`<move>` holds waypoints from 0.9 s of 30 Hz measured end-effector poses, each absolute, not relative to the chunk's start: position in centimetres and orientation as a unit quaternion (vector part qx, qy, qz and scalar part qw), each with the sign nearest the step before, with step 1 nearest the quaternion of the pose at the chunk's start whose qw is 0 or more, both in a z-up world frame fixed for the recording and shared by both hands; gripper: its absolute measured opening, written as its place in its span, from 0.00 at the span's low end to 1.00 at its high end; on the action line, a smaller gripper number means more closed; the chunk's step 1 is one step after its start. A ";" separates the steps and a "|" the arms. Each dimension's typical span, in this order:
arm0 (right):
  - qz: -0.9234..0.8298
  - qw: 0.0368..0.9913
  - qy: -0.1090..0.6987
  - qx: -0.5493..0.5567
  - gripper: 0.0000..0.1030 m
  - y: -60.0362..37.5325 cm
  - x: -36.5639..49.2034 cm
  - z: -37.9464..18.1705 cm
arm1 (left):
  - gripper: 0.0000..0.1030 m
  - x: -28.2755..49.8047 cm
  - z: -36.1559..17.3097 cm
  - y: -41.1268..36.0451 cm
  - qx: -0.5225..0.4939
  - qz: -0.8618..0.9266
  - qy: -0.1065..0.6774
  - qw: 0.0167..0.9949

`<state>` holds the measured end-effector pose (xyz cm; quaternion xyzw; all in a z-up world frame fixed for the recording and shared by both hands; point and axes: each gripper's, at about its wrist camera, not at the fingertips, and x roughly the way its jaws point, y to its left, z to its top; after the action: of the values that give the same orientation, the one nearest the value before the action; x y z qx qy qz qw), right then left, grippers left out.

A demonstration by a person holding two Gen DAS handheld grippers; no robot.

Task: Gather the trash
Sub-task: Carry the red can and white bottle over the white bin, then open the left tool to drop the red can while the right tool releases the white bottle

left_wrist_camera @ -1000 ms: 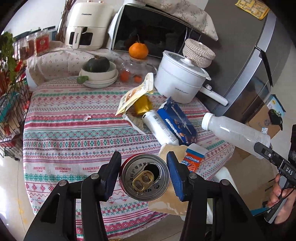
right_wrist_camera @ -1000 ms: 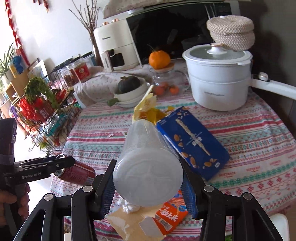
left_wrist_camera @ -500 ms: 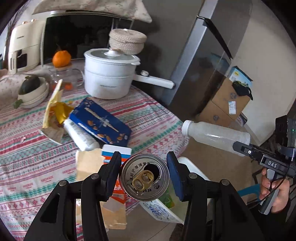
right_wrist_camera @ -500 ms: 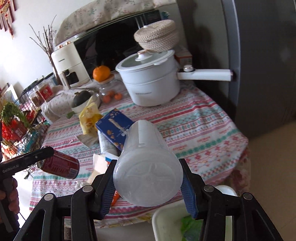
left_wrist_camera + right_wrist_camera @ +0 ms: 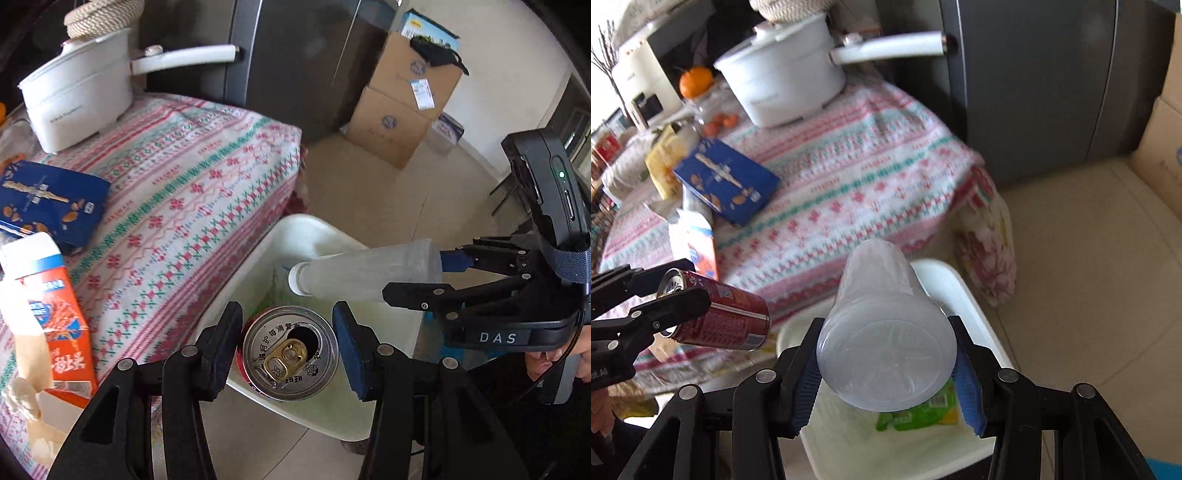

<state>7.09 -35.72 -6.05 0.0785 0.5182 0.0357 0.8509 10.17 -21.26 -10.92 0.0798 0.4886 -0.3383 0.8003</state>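
- The left gripper (image 5: 288, 347) is closed on a red drink can (image 5: 290, 352), holding it above the edge of the white trash bin (image 5: 314, 236).
- The right gripper (image 5: 886, 363) is clamped on a frosted plastic bottle (image 5: 882, 332), cap pointing over the same bin beside the table (image 5: 849, 177).

The right gripper (image 5: 886, 363) clamped a frosted plastic bottle (image 5: 882, 332) by its base end, over a white bin (image 5: 964, 295) on the floor beside the table (image 5: 849, 184). A green wrapper (image 5: 916, 413) lay inside the bin. At the left, the left gripper (image 5: 670, 291) held a red drink can (image 5: 720, 317) on its side near the bin's rim. A white pot (image 5: 786, 81) and a blue snack box (image 5: 726, 181) sat on the patterned tablecloth.
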 end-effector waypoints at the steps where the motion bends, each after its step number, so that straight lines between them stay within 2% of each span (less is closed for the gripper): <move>1: 0.031 0.839 0.538 0.073 0.53 -35.7 7.3 -7.3 | 0.52 10.2 -11.7 -21.7 0.083 -0.339 0.493 0.797; 7: 0.018 0.787 0.614 0.067 0.54 -36.0 7.4 -12.7 | 0.52 11.1 -15.1 -23.3 0.099 -0.338 0.503 0.789; 15: -0.013 0.756 0.649 0.087 0.54 -38.6 7.1 -15.5 | 0.52 12.4 -17.3 -23.6 0.111 -0.329 0.510 0.787; 22: -0.024 0.750 0.655 0.091 0.54 -39.3 6.7 -16.2 | 0.53 12.4 -16.5 -23.0 0.111 -0.325 0.506 0.791; 27: -0.025 0.748 0.657 0.087 0.54 -39.5 7.0 -16.4 | 0.60 12.2 -14.9 -22.1 0.102 -0.323 0.499 0.798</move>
<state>7.05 -39.48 -16.36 0.0872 0.6570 -0.0252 0.7484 12.24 -22.13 -14.92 0.1021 0.4987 -0.3229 0.7979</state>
